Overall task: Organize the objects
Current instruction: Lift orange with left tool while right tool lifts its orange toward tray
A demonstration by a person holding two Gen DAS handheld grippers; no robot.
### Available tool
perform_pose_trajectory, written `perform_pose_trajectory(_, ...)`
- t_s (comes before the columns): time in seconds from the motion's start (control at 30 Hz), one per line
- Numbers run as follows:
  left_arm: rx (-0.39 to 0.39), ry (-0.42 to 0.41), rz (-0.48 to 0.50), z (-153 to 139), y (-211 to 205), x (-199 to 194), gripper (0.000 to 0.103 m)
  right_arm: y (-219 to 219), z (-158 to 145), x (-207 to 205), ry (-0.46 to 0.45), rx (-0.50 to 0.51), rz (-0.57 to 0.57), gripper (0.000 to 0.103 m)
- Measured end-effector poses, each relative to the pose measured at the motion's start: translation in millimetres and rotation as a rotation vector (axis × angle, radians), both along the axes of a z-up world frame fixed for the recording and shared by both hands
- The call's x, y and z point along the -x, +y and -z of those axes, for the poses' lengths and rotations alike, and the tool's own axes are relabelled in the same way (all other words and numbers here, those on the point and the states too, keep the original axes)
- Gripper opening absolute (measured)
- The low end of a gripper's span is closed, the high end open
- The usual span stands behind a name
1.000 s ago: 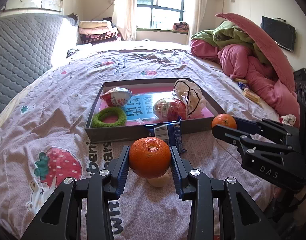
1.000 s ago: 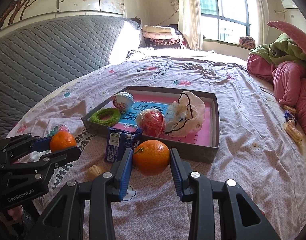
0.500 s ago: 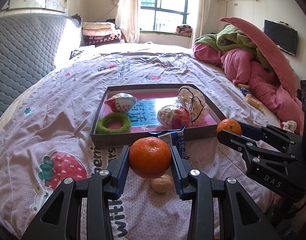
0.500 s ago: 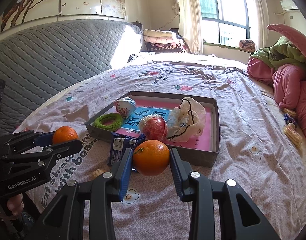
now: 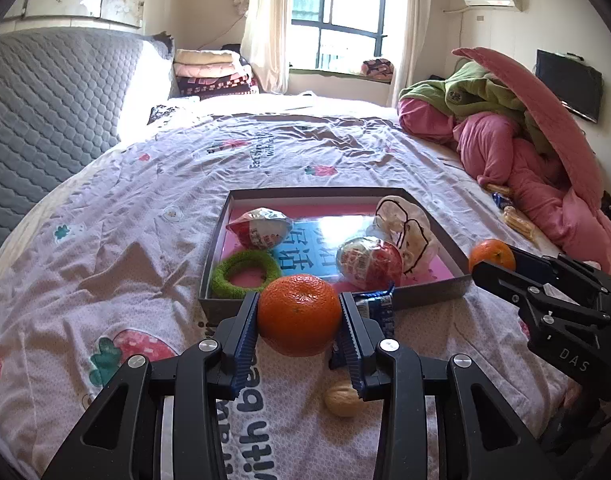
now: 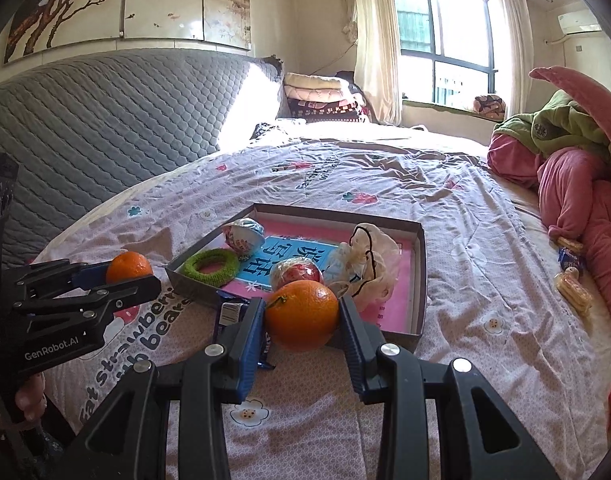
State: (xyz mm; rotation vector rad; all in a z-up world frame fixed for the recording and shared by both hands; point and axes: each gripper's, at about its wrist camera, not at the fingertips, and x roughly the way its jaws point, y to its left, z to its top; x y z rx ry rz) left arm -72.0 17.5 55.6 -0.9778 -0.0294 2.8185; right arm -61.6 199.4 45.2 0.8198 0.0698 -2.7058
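We hold two sets of tongs above the bed [image 5: 145, 208], both facing the tray [image 5: 429, 298].

Left tongs [image 5: 299, 322]: closed onto an orange [image 5: 299, 314], blue pads pressed to both its sides. The fruit hangs clear of the sheet, just short of the tray's near wall.

Right tongs [image 6: 301, 320]: likewise clamped on a second orange [image 6: 301, 314], its stalk end turned left. It sits over the tray's near edge as seen from the right wrist view.

Each view catches the other tongs off to the side with the fruit at their tip.

In the tray, which is shallow, grey-walled and pink-lined with a blue printed panel:
- green ring [image 5: 245, 276] at the near left corner
- foil-wrapped egg [image 5: 261, 228] behind the ring
- second foil egg [image 5: 367, 262], red and white, near the middle front
- crumpled white bag [image 5: 405, 228] touching that egg on its right

On the sheet outside the tray:
- blue packet [image 5: 375, 308] against the near wall, partly behind the left tongs
- walnut [image 5: 341, 400] below the left tongs' right finger
- wrapped snacks [image 6: 571, 288] near the pink bedding [image 6: 577, 200] at the far right

The sheet is pale pink with strawberry prints and lettering.
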Motion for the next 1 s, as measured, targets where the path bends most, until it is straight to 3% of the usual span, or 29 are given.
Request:
perform_pose_trajectory(0.37,-0.01,0.004,-0.018,1,-11,44,0.04,13,-4,29,-0.002,-0.022,0.039,0.037)
perform_pose_trajectory(1.0,-0.018,-0.019,0.028,18,14,98,0.04,23,7,79,-0.028,-0.065,0.085,0.037)
